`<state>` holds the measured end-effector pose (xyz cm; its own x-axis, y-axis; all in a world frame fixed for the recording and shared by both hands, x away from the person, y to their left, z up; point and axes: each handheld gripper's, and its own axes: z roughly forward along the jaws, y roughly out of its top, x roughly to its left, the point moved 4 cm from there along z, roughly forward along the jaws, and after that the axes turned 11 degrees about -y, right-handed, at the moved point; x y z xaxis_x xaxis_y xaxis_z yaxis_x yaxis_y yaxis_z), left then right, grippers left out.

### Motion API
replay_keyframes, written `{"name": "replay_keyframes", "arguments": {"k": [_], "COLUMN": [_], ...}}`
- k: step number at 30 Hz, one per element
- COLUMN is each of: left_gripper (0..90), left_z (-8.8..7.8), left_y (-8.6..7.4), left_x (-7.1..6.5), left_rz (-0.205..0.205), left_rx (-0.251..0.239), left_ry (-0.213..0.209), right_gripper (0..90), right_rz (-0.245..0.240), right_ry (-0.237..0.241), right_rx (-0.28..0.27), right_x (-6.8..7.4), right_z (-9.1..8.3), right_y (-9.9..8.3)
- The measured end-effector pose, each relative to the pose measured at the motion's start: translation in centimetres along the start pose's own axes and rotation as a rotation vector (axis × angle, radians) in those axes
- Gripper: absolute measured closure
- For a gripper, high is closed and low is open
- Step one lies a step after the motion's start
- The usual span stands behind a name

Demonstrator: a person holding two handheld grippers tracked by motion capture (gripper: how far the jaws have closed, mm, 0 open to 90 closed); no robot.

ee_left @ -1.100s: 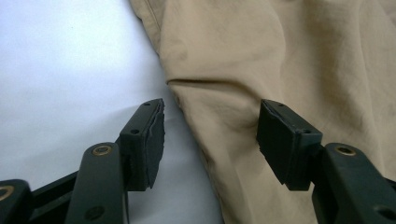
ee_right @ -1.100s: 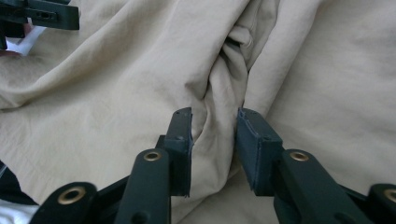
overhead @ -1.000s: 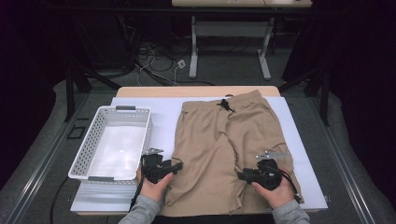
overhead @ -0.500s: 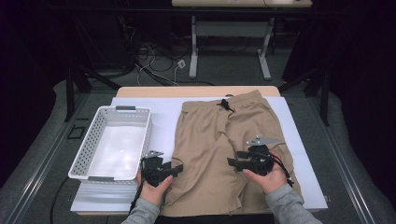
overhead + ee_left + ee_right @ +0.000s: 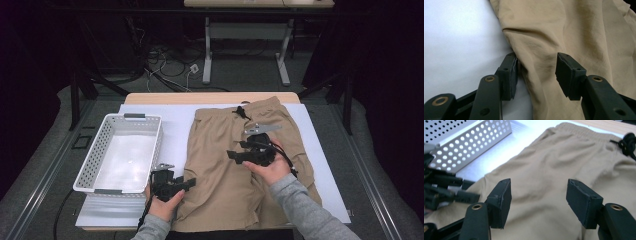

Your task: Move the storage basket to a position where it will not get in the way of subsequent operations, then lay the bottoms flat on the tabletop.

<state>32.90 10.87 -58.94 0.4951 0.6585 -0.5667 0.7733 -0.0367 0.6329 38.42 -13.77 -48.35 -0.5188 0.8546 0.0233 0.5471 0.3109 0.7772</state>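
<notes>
From the high view, the khaki shorts (image 5: 235,165) lie flat on the table (image 5: 170,117), unfolded, beside an empty basket (image 5: 120,152). In the left gripper view, the left tool (image 5: 536,73) has been closing around the shorts' edge, pads not yet pressing. In the right gripper view, the right tool (image 5: 539,200) has been opening and hovers empty above the cloth; folding is barely begun.

One pair of tan shorts (image 5: 235,165), one white basket (image 5: 100,155), two tools on one table (image 5: 210,98).

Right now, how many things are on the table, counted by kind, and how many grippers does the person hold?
Khaki shorts: 1
White perforated basket: 1
White sheet covering the table: 1
Black grippers: 2, the left gripper and the right gripper
Total: 5
</notes>
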Motion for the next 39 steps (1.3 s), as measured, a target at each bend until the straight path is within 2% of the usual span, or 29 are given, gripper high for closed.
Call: {"name": "replay_keyframes", "arguments": {"k": [4,10,17,22,24,25,26,29,32,39], "left_gripper": [55.9,60.8,65.8,70.4,74.6,78.0,81.0,85.9,88.4,89.2], "left_z": [-0.1,-0.2,-0.1,-0.1,-0.2,-0.2,-0.2,-0.3,-0.2,-0.4], "left_y": [-0.1,-0.4,-0.6,-0.6,-0.6,-0.6,-0.6,-0.6,-0.6,-0.4], "left_x": [0.0,-0.4,-0.7,-0.6,-0.5,-0.4,-0.4,-0.4,-0.6,-0.9], "left_rz": [-0.011,-0.014,-0.013,-0.024,-0.037,-0.041,-0.043,-0.037,-0.019,-0.015], "left_rx": [0.005,0.021,0.034,0.035,0.042,0.048,0.049,0.061,0.063,0.045], "left_ry": [-0.005,0.001,0.014,0.021,0.018,0.022,0.020,0.025,0.030,0.022], "right_gripper": [35.7,34.6,34.3,34.3,34.5,34.7,35.2,35.8,37.0,37.1], "right_rz": [0.008,0.001,-0.012,-0.015,-0.020,-0.007,-0.005,0.009,0.027,0.008], "right_ry": [0.016,0.000,-0.025,-0.035,-0.030,-0.025,-0.036,-0.037,-0.044,-0.060], "right_rx": [-0.005,0.005,0.012,0.018,0.019,0.026,0.030,0.024,0.032,0.049], "right_x": [0.5,1.0,1.3,1.4,1.3,1.4,1.3,1.3,1.2,1.2], "right_z": [1.0,3.1,5.7,7.5,8.3,8.6,8.9,9.7,10.5,11.5], "right_y": [1.5,3.2,4.3,4.6,4.5,4.4,4.4,4.3,4.3,4.5]}}
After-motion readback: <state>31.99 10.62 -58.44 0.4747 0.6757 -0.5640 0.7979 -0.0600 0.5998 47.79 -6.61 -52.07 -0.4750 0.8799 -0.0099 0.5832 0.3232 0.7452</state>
